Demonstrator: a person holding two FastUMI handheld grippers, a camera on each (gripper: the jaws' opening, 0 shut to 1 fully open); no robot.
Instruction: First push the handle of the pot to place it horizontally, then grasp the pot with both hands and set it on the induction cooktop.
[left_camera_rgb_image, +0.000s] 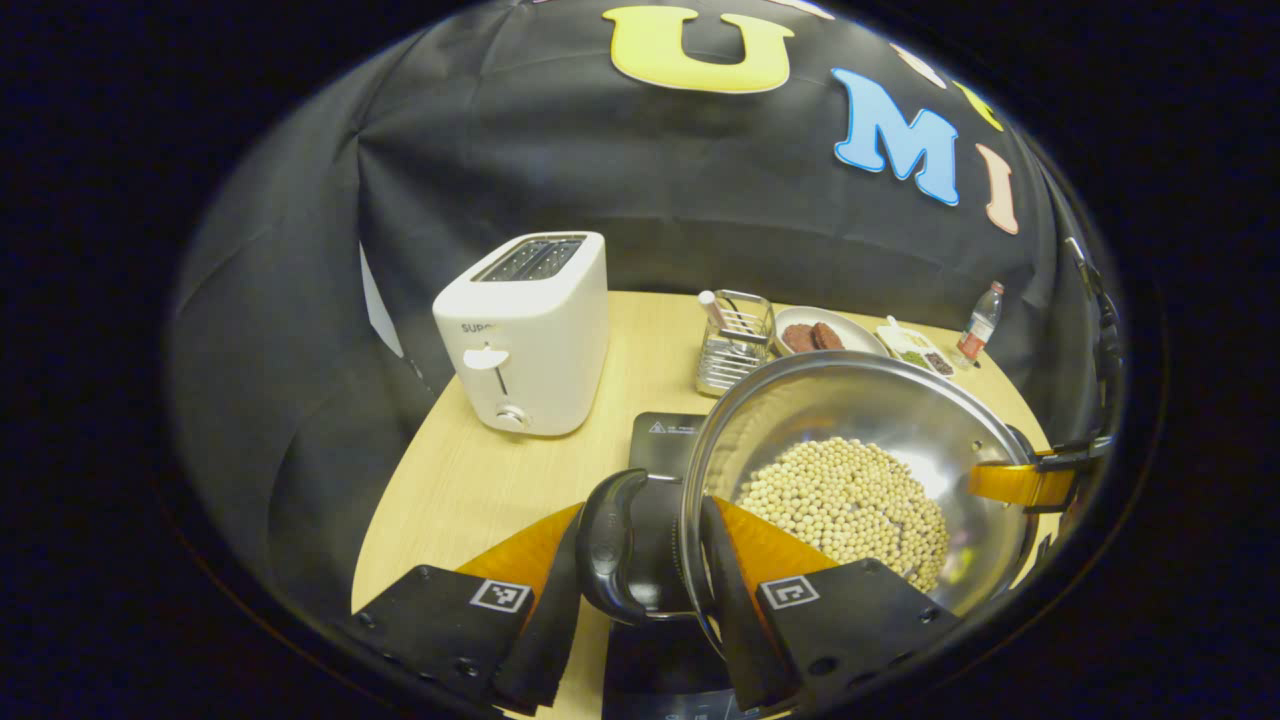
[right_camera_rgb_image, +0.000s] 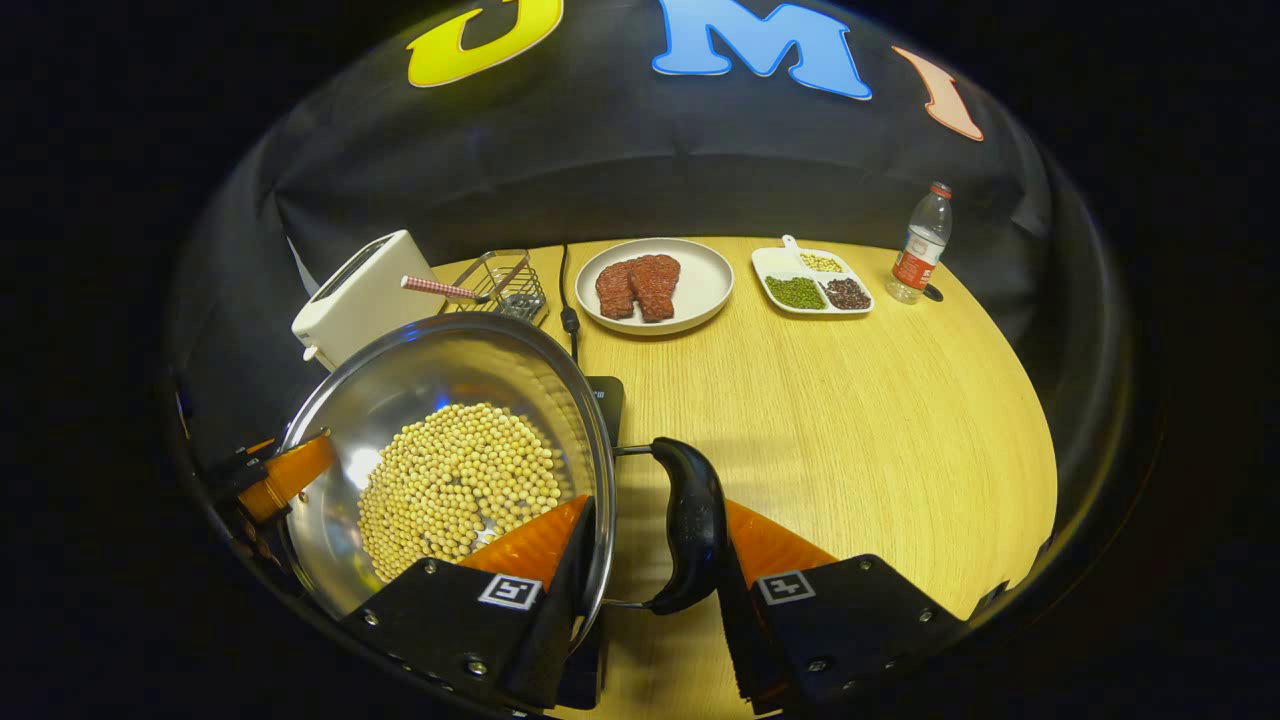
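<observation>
Round steel pot of yellow beans (left_camera_rgb_image: 850, 470) held level over black induction cooktop (left_camera_rgb_image: 662, 440), black side handles pointing outward; left tongs (left_camera_rgb_image: 640, 570) and right tongs (right_camera_rgb_image: 650, 560) each clenched around rim and handle.

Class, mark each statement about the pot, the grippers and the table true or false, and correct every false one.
1. The pot holds pale round beans. True.
2. The left gripper straddles one black pot handle. True.
3. The plate is bare. False: two reddish-brown meat pieces lie on it.
4. The toaster is black. False: it is white.
5. The right gripper straddles the other handle. True.
</observation>
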